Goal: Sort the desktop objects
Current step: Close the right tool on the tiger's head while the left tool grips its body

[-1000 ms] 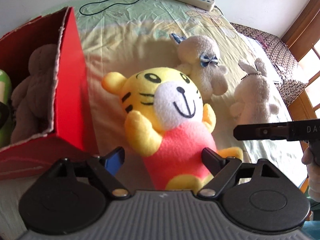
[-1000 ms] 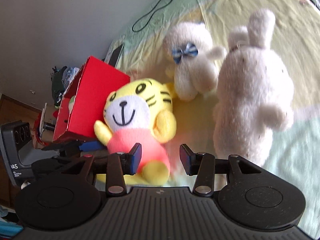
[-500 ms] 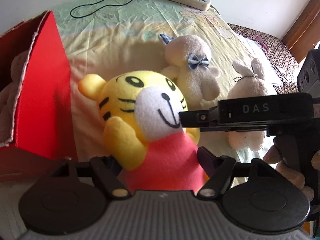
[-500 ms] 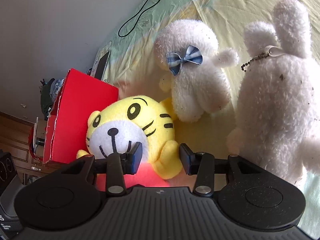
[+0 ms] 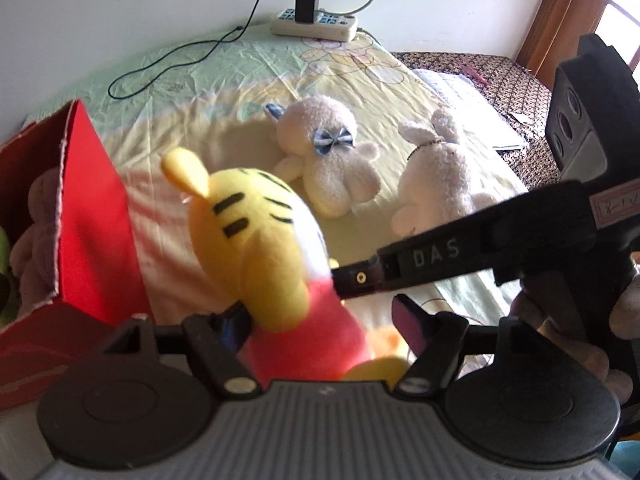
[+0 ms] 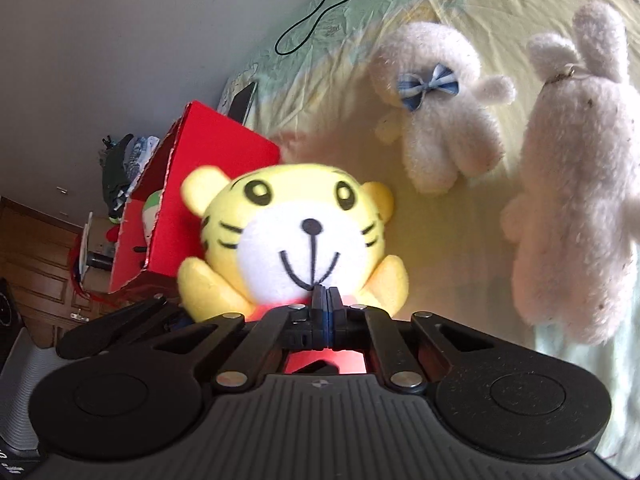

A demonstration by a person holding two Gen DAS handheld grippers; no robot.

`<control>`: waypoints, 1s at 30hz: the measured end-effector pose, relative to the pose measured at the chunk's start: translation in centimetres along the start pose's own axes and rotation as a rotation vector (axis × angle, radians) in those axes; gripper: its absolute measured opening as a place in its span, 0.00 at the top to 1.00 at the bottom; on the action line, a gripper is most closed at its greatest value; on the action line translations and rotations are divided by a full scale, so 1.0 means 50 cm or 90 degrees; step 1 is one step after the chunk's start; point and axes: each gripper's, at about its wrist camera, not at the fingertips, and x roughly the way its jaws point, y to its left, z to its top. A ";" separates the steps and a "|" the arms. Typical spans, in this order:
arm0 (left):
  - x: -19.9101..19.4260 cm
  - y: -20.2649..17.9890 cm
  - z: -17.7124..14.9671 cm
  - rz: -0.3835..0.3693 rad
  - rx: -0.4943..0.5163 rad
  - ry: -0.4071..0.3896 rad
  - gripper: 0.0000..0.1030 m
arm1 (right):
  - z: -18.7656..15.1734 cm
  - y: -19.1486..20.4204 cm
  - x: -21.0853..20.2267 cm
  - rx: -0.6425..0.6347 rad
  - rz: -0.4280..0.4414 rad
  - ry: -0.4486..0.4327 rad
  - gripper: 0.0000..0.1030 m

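Left wrist view: tiger plush point(image 5: 256, 248) lifted beside red box point(image 5: 96, 216), above the bed point(image 5: 208, 80). Left gripper point(image 5: 324, 324) jaws grip its red body; right gripper point(image 6: 327, 300) jaws, just closed together, pinch its front.

surface: bed, pale green-yellow cartoon sheet point(image 5: 208, 92) | on it: red box point(image 5: 96, 220) left; white bow-tie plush point(image 5: 332, 160) and white rabbit plush point(image 5: 436, 176) side by side; power strip point(image 5: 314, 26) and black cable point(image 5: 176, 60) near wall
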 end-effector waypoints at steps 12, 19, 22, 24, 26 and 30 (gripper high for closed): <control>0.009 0.120 -0.030 -0.048 0.016 0.020 0.23 | -0.043 0.037 0.009 0.067 -0.058 -0.119 0.66; 0.021 0.101 -0.001 -0.095 0.049 0.032 0.13 | -0.005 0.054 0.028 0.074 -0.107 -0.194 0.63; 0.041 0.094 0.006 -0.091 0.043 0.046 0.08 | 0.002 0.039 0.023 0.080 -0.112 -0.192 0.42; 0.053 0.089 0.005 -0.092 0.035 0.053 0.02 | 0.007 0.016 0.023 0.101 -0.104 -0.169 0.41; 0.053 0.072 0.002 -0.080 0.056 0.040 0.02 | 0.007 0.002 0.008 0.107 -0.096 -0.170 0.41; 0.038 0.051 0.019 -0.087 0.056 0.013 0.02 | 0.012 0.002 -0.025 0.075 -0.079 -0.155 0.41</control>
